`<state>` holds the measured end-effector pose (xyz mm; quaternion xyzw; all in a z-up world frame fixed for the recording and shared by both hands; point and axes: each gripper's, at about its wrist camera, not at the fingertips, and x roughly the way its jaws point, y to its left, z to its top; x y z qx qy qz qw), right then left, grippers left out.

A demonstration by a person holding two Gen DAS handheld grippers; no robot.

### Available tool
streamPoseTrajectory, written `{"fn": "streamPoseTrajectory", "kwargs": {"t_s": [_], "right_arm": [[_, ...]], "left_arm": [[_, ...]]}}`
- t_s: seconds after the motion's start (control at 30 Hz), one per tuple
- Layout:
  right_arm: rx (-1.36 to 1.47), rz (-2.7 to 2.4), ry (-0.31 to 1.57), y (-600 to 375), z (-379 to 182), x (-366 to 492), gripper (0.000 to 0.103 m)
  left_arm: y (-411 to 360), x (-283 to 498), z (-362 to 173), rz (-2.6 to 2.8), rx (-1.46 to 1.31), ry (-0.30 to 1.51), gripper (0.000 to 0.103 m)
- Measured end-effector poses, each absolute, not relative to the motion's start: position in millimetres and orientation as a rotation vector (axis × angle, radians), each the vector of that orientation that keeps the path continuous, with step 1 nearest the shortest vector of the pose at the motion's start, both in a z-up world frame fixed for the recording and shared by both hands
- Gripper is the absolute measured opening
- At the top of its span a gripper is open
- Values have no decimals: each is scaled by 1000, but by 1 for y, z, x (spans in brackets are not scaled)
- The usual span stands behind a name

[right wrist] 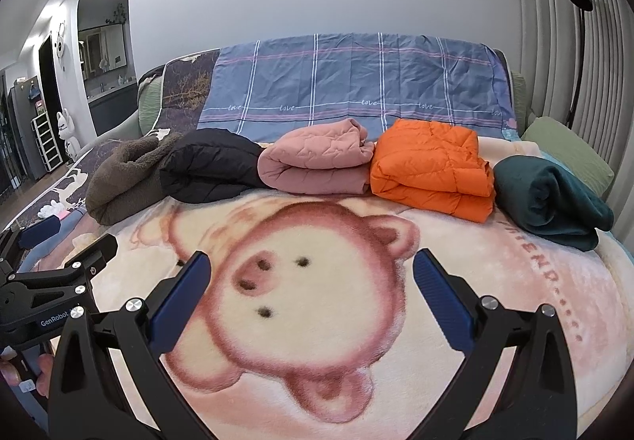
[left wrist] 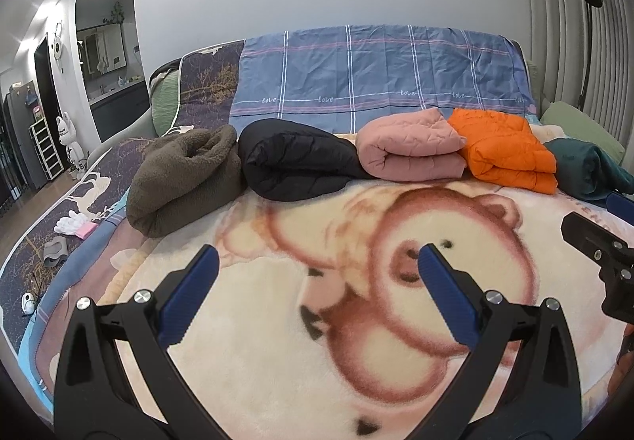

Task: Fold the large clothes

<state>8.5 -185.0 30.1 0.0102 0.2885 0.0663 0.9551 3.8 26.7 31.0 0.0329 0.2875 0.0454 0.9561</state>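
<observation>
You are holding both grippers low over the near part of the pig-print blanket (right wrist: 317,321), side by side. The left gripper (left wrist: 319,261) has its jaws spread wide with nothing between them, and the right gripper (right wrist: 311,269) is just as wide and just as empty.

The clothes are lying in a row along the far edge of the blanket, in front of the blue plaid sheet (right wrist: 356,83). From left to right they are the brown fleece (left wrist: 186,182), the black jacket (left wrist: 293,166), the pink quilted jacket (right wrist: 317,162), the orange puffer (right wrist: 432,170) and the dark green garment (right wrist: 550,198). Neighbours in the row are touching or nearly so.

All five look bundled already, so you are probably choosing which one to tidy or between garments. The brown fleece looks the loosest, slumping with an open hollow on top; the green one also looks rolled, not squared.

If you are reaching for one, keep the jaws wide until the pads are straddling a single edge. Draw it onto the bare blanket nearer you before refolding, so you are not dragging its neighbour. Puffy fabric springs back, so press each fold flat.
</observation>
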Motion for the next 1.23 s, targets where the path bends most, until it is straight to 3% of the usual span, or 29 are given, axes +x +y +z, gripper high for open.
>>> {"fn": "streamPoseTrajectory", "kwargs": {"t_s": [1.23], "right_arm": [[17, 126, 588, -185, 27, 9, 102]], "left_arm": [[24, 5, 29, 70, 101, 596, 101]]}}
